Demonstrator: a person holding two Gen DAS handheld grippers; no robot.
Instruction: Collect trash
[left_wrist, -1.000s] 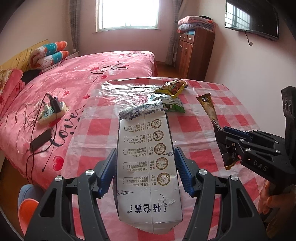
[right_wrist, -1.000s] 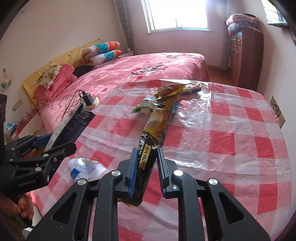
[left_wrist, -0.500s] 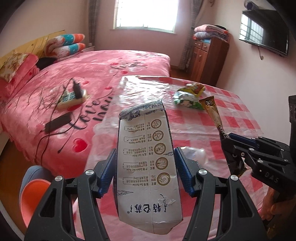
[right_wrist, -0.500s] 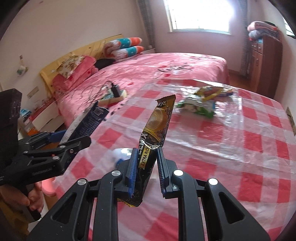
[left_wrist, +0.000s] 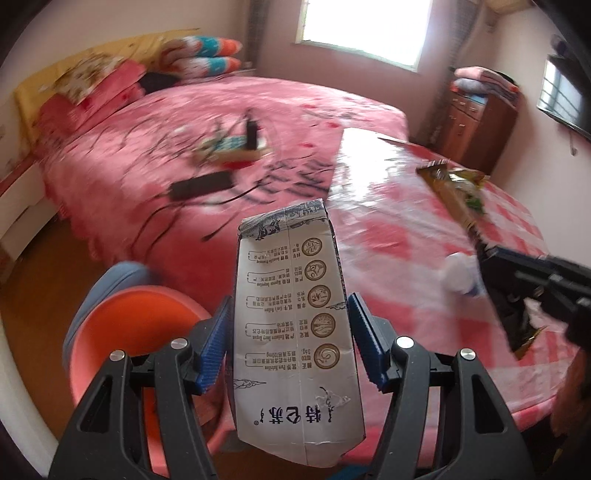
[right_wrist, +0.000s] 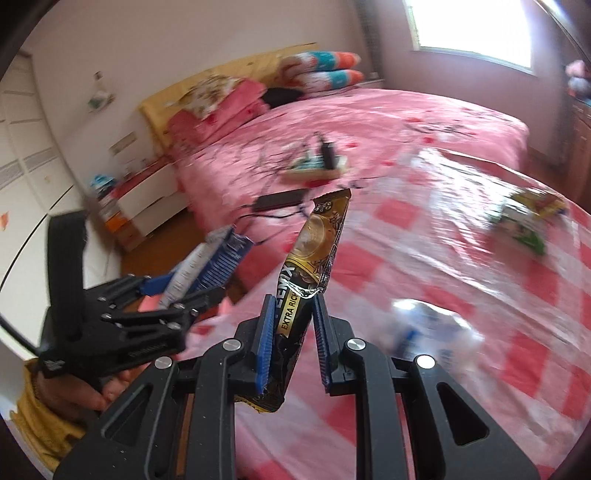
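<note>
My left gripper (left_wrist: 287, 314) is shut on a flattened white milk carton (left_wrist: 295, 332) and holds it in the air past the table's left edge, beside an orange bin (left_wrist: 140, 332) on the floor. My right gripper (right_wrist: 290, 306) is shut on a gold coffee sachet (right_wrist: 314, 254) above the red checked table (right_wrist: 480, 266). The right gripper also shows at the right of the left wrist view (left_wrist: 524, 288), the left one at the left of the right wrist view (right_wrist: 173, 295). A crumpled white wrapper (right_wrist: 432, 325) and green and yellow snack bags (right_wrist: 528, 218) lie on the table.
A pink bed (left_wrist: 184, 147) with a power strip (left_wrist: 232, 147), a black adapter and cables lies behind the table. A wooden cabinet (left_wrist: 476, 118) stands at the back right. A white bedside unit (right_wrist: 144, 188) stands left of the bed.
Both grippers have swung left with their loads, off the table middle toward its left edge. The orange bin has come into fuller view under the left gripper.
</note>
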